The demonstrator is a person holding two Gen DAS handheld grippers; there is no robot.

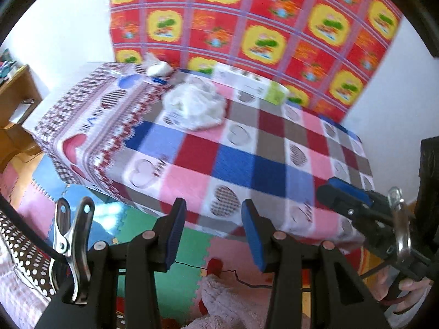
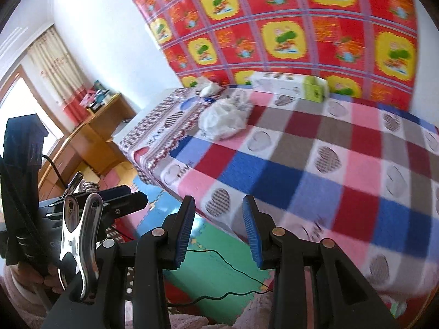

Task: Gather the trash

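Both claws empty, jaws apart, hovering off the near edge of the table (image 1: 274,148) w/ the checked heart cloth. Left claw (image 1: 214,233) sits over the near edge; right claw (image 2: 218,229) likewise, a bit further along to the right. Trash: crumpled white plastic bag (image 1: 196,108) lies on the cloth toward the far-left part of the table, well apart from both claws, ahead and slightly left of the left claw, ahead and clearly left of the right one (bag (image 2: 223,120) in the right view). So left claw looks nearer, better lined up; straight reach fwd across the table. Bag is a loose heap, long axis roughly across the view, so jaws prob. need to pinch a raised fold from above. Behind it, near the far-left corner: a smaller white wad (image 1: 157,68) and a small blue item (image 1: 159,80), too blurred to ID. White-green box (image 1: 252,85) stands along the far edge by the red patterned wall cloth (image 1: 274,13); can't tell if it's trash.
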